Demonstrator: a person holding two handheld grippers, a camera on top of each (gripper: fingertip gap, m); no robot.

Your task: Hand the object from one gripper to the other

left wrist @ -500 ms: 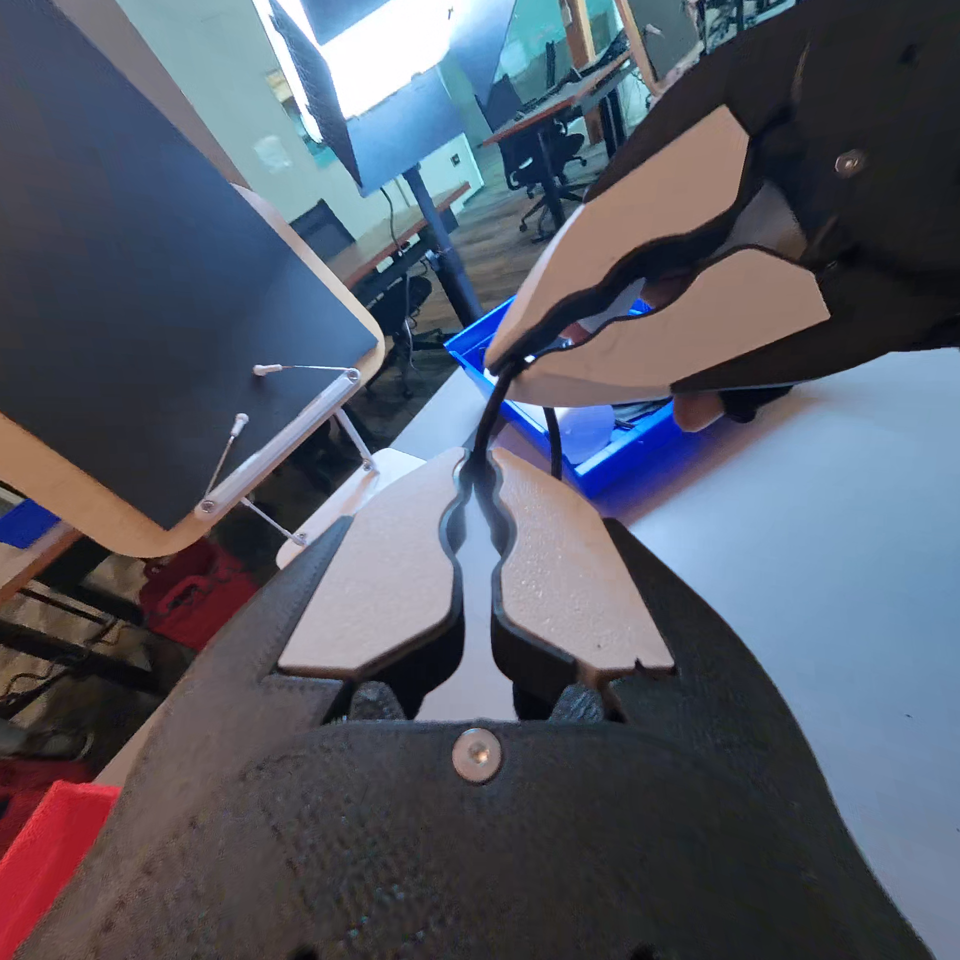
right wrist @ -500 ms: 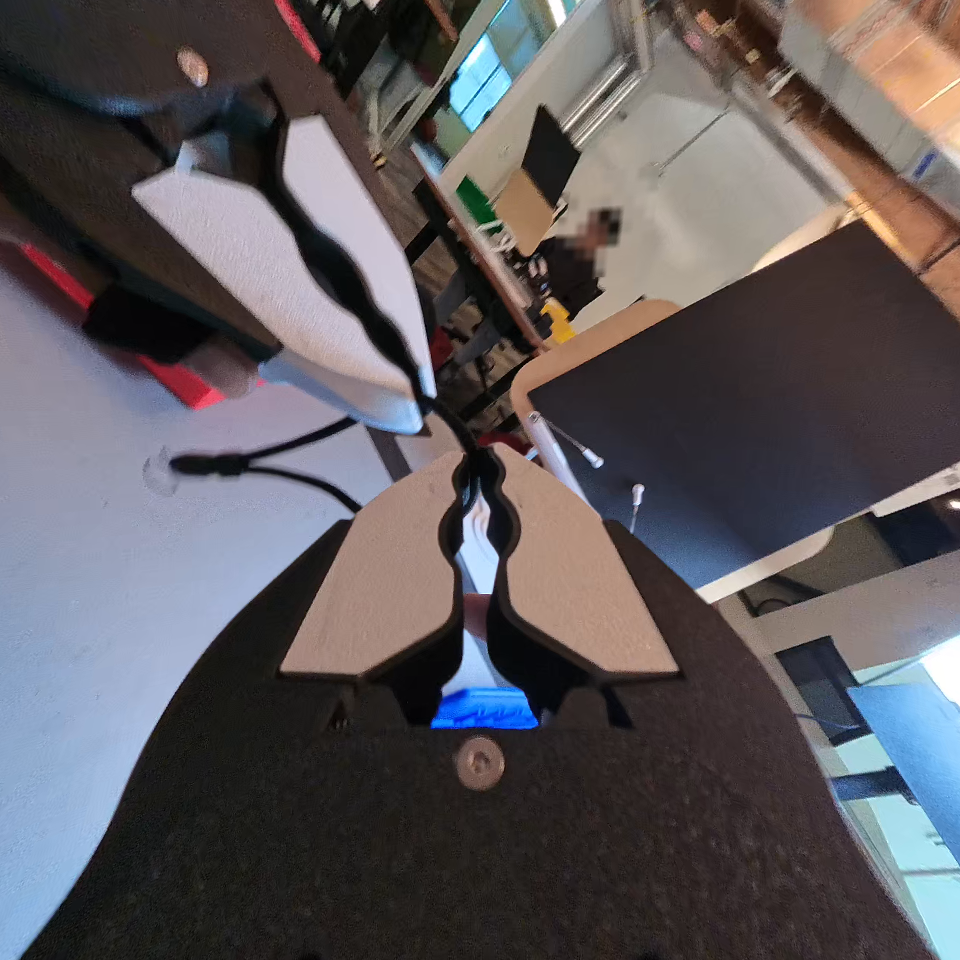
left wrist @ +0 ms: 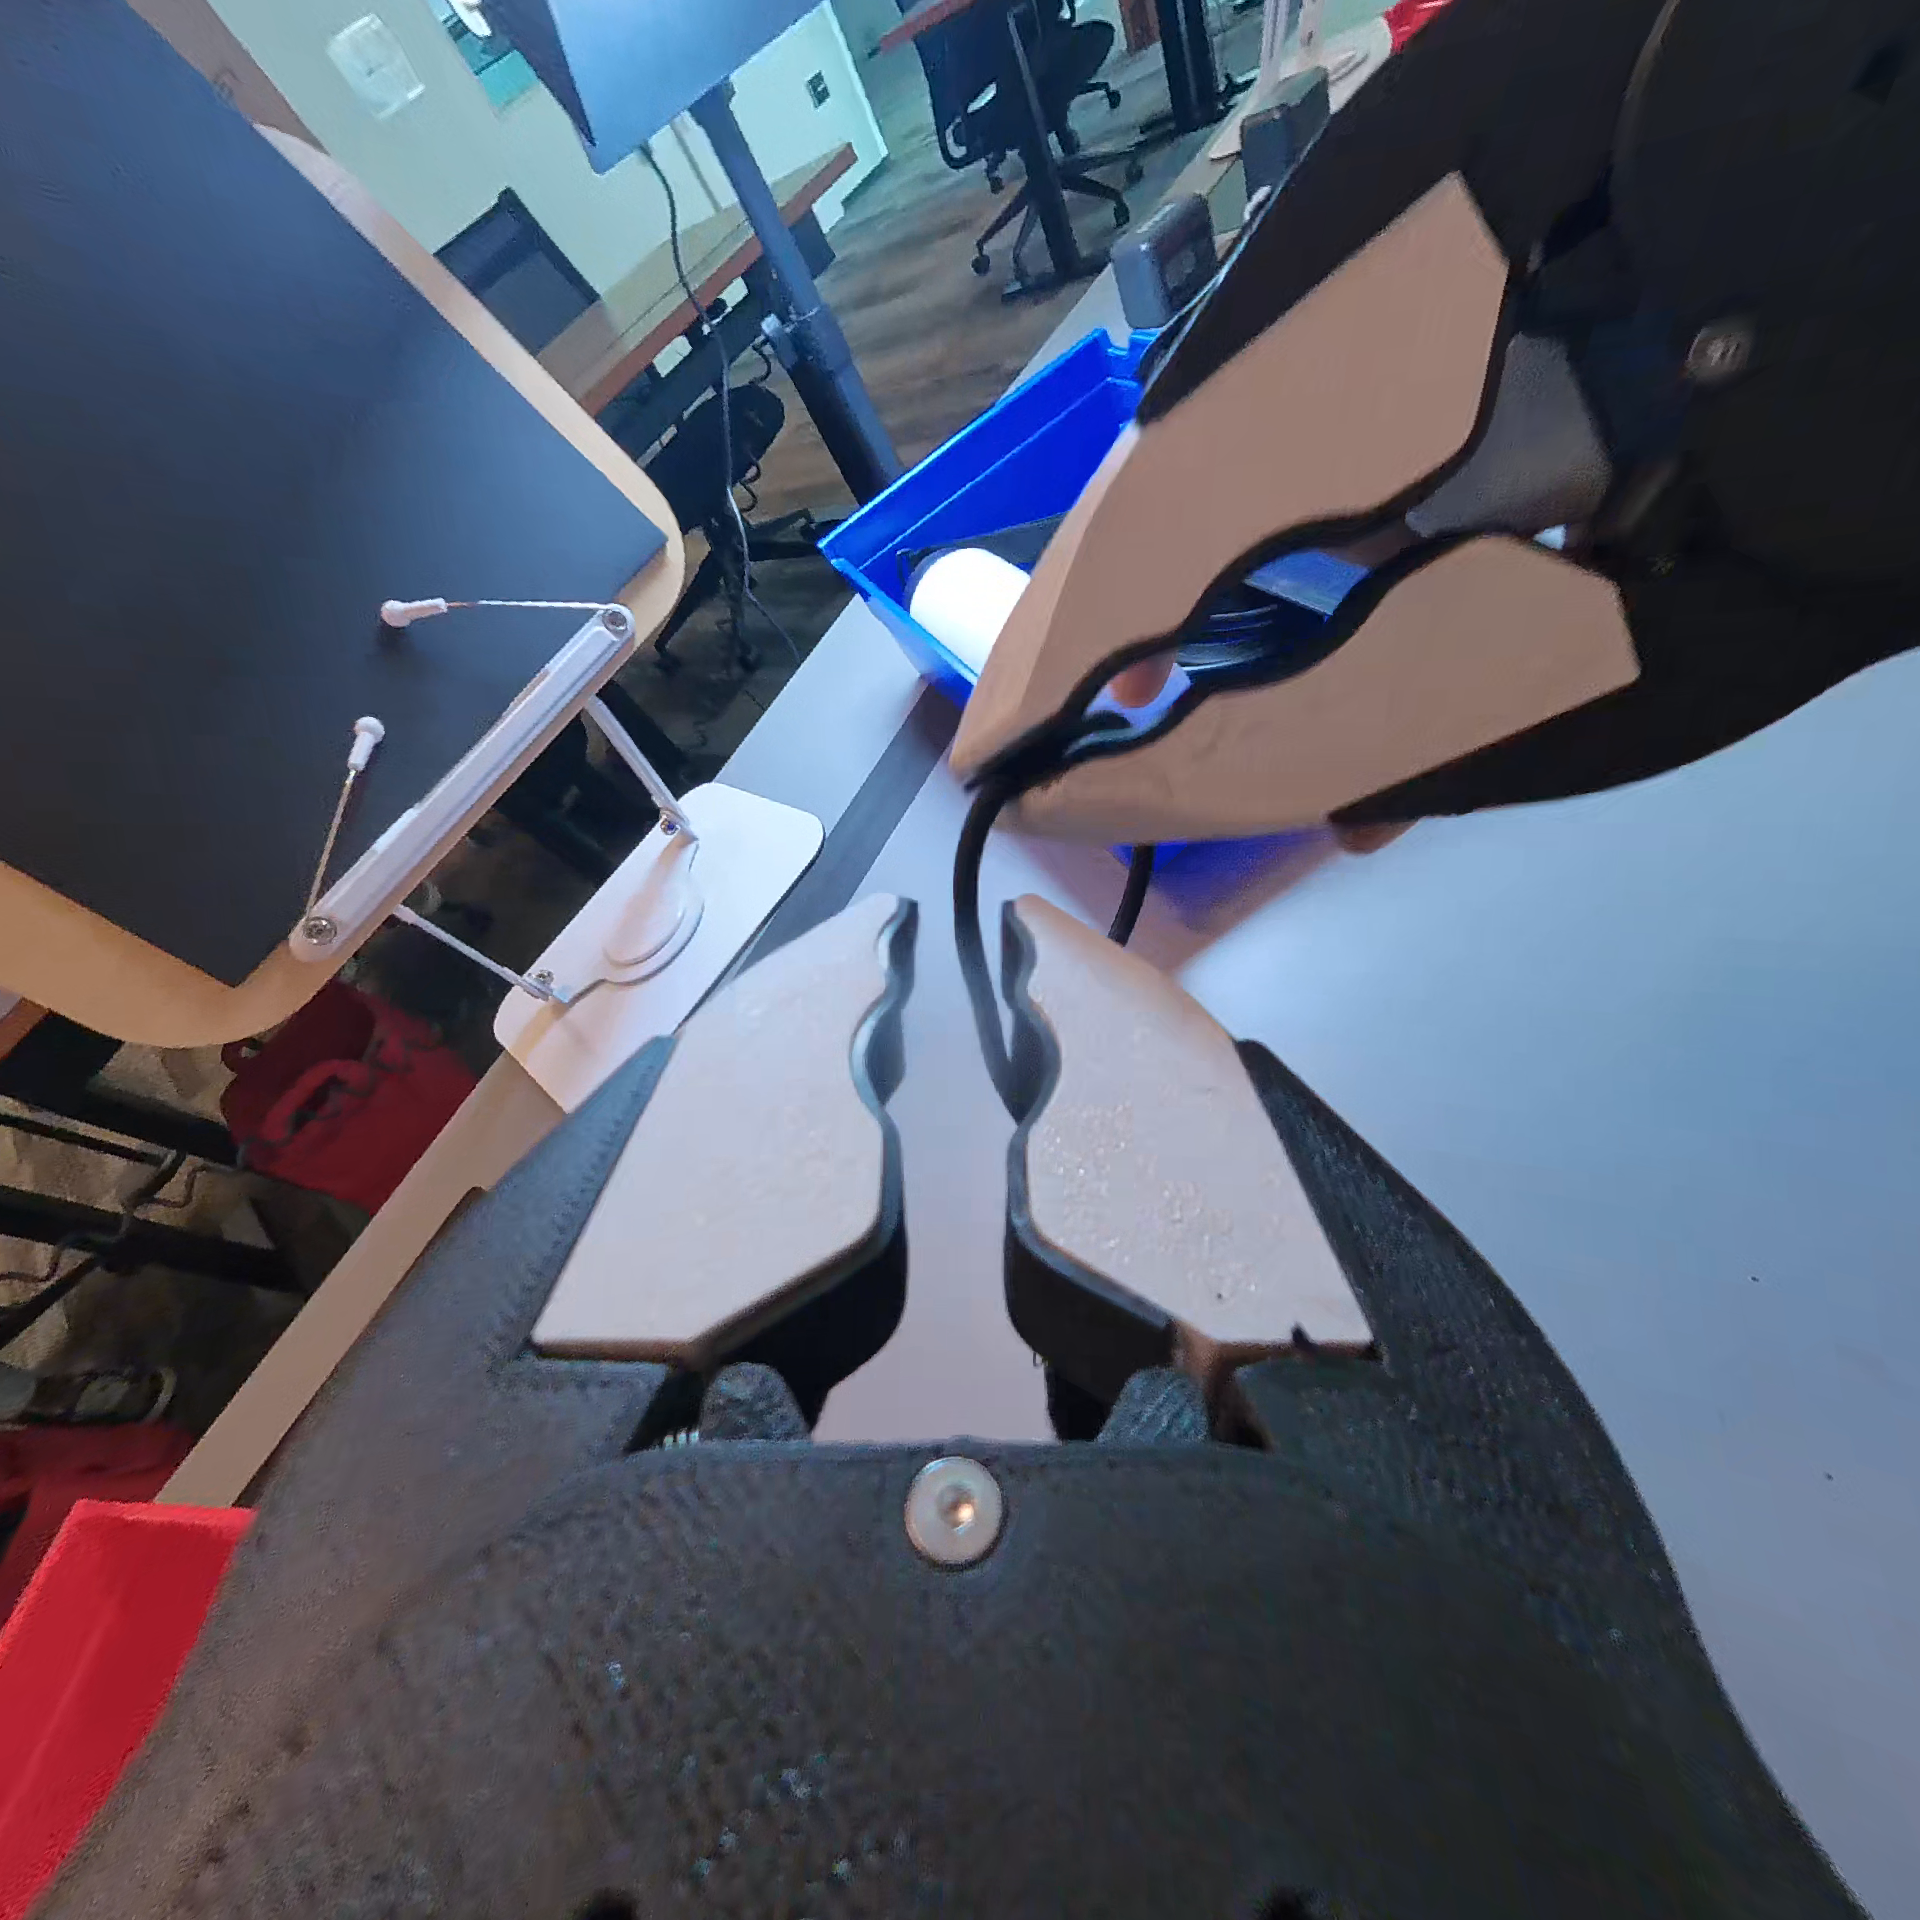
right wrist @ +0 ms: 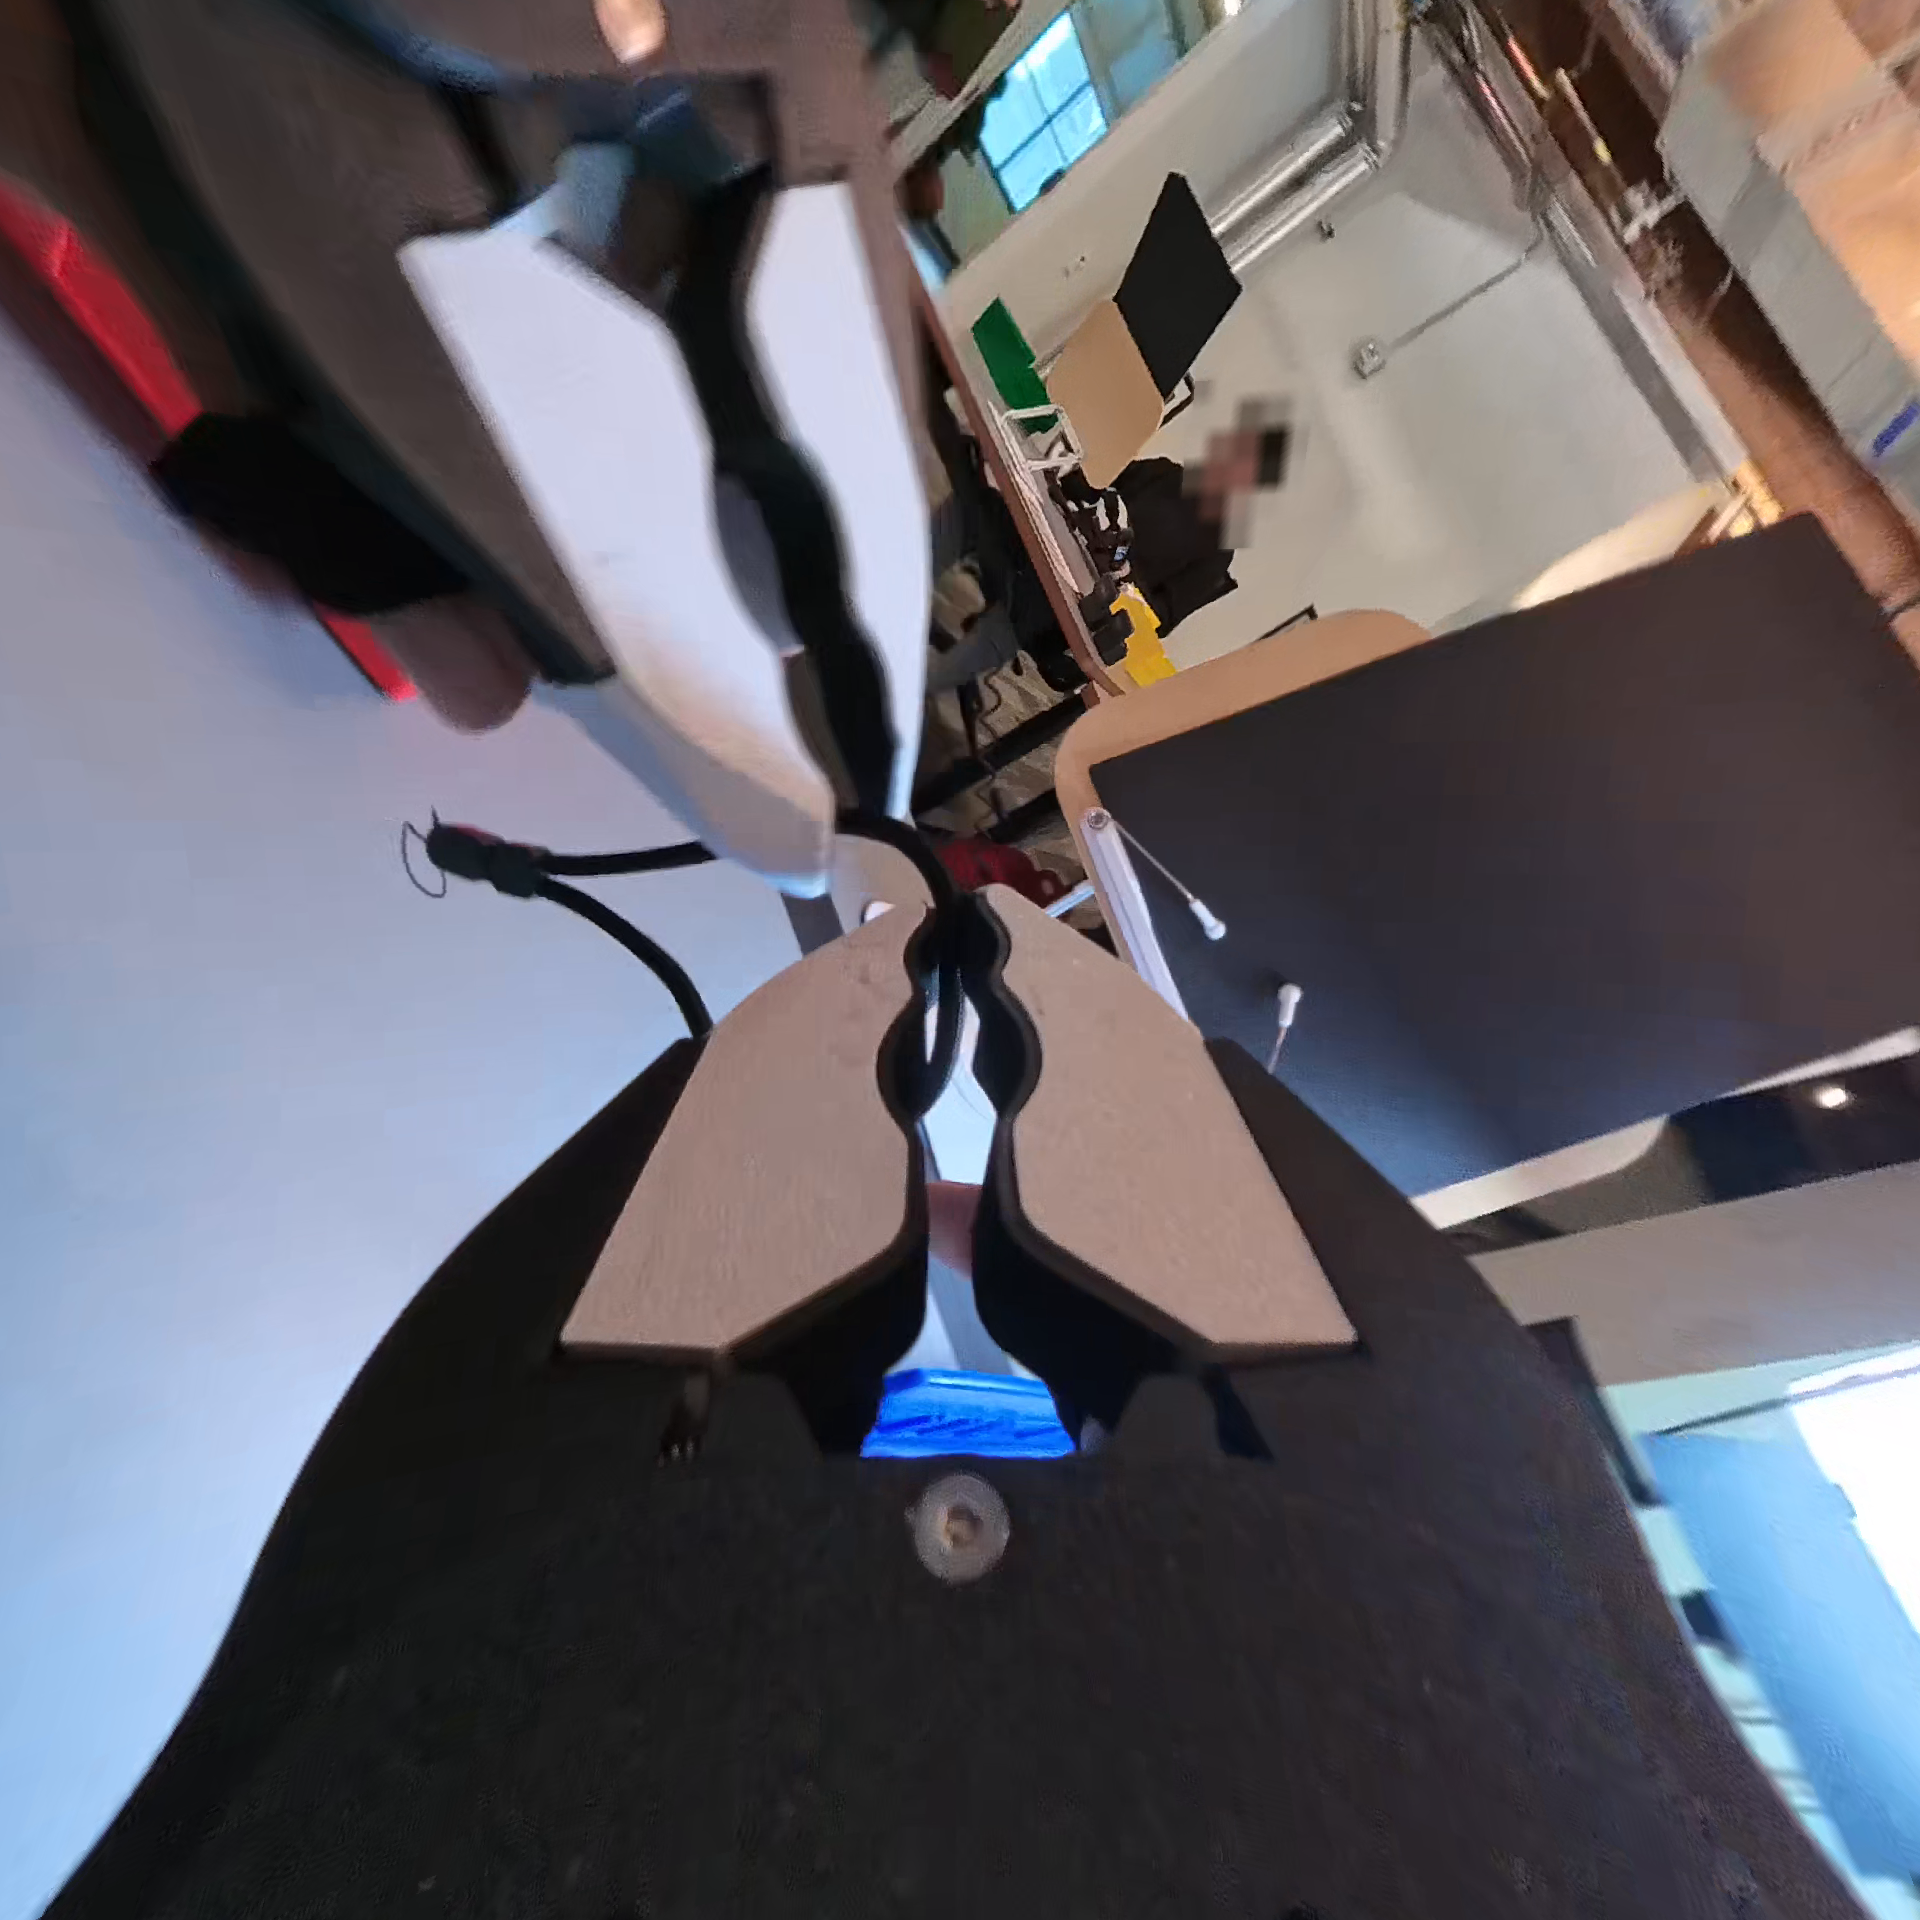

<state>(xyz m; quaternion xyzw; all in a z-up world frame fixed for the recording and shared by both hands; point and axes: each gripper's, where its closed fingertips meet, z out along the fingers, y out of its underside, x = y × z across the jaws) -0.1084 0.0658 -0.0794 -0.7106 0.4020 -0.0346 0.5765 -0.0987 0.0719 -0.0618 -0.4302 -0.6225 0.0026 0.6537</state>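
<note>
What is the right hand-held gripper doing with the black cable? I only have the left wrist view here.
Observer: In the right wrist view, the right hand-held gripper is shut on the black cable, which is pinched near its fingertips.
Operator: Where does the cable end?
Observer: At a plug that hangs free off to the side, above the white table.
Operator: Is it holding a single strand?
Observer: No. The cable looks folded: two strands lead back from the plug, and a small loop sits in the groove between the fingers.
</note>
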